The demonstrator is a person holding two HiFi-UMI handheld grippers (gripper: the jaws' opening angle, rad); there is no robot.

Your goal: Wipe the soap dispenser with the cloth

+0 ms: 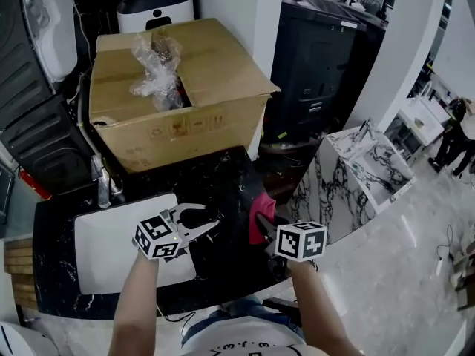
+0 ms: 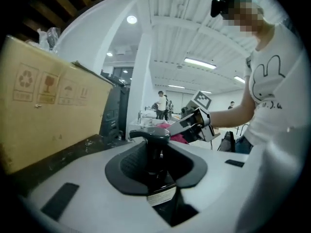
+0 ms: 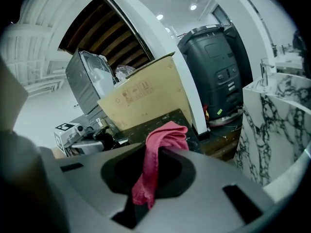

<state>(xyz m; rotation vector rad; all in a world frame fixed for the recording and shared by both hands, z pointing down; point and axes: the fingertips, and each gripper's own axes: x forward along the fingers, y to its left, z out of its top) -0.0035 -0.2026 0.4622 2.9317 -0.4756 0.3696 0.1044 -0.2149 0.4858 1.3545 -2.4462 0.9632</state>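
Observation:
In the left gripper view a black pump soap dispenser with a white label stands upright between the jaws. My left gripper is shut on it. From the head view this gripper hovers over the black counter, by the right edge of the white basin. My right gripper is shut on a pink-red cloth, just right of the left gripper. The cloth bunches at the jaw tips and hangs down between them, a short way from the dispenser.
A large cardboard box with a crumpled plastic bag on top fills the back of the counter. A faucet stands behind the basin. A dark bin and a marble-patterned block are on the right, with people farther off.

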